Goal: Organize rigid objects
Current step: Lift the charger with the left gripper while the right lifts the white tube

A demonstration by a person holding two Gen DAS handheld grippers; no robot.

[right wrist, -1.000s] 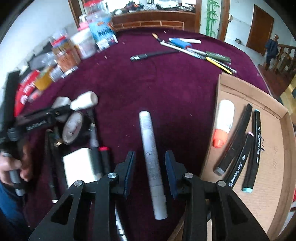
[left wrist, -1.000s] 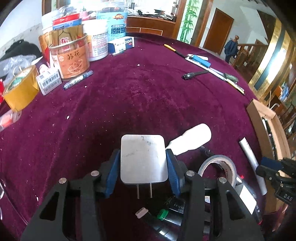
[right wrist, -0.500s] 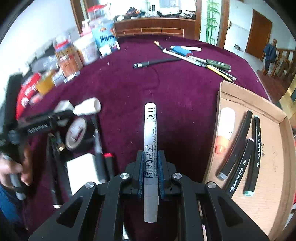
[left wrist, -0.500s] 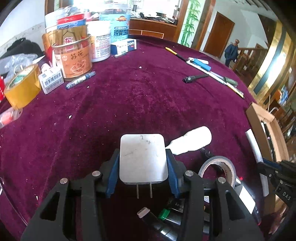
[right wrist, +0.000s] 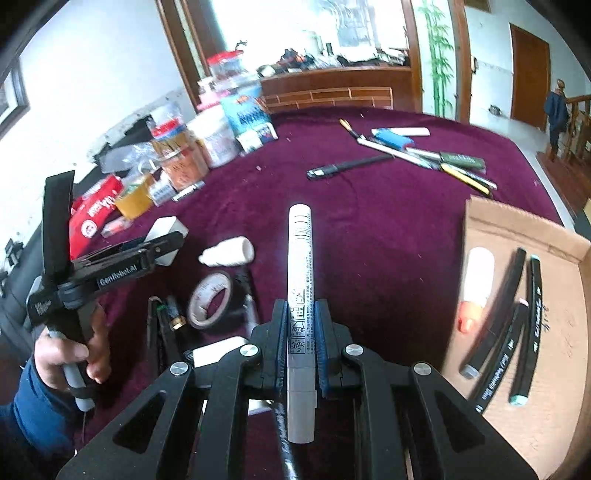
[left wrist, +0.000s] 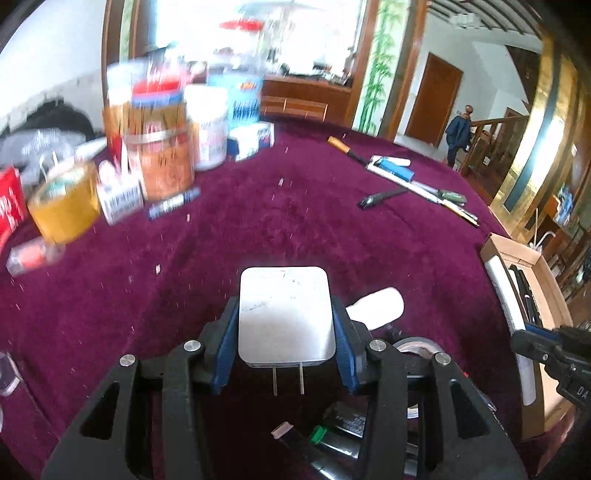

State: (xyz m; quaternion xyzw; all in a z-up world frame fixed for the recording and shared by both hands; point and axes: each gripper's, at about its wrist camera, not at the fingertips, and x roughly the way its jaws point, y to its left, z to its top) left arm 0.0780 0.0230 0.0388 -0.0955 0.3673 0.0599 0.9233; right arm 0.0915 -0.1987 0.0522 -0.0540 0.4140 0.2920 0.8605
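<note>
Both tongs loaded above the maroon velvet table (right wrist: 388,229)

Our left gripper (left wrist: 286,325) clamps the white square plug adapter (left wrist: 285,314); our right gripper (right wrist: 301,332) pinches the white cylindrical marker (right wrist: 300,266). Between them lie a grey tape roll (right wrist: 208,300) and white bottle (right wrist: 229,253); the cardboard tray (right wrist: 491,218) sits at the table's right edge.

Daylight from blown-out far windows (right wrist: 295,33); left-wrist clutter (left wrist: 159,147) motion-blurred; fisheye bending, dark vignette at corners.
</note>
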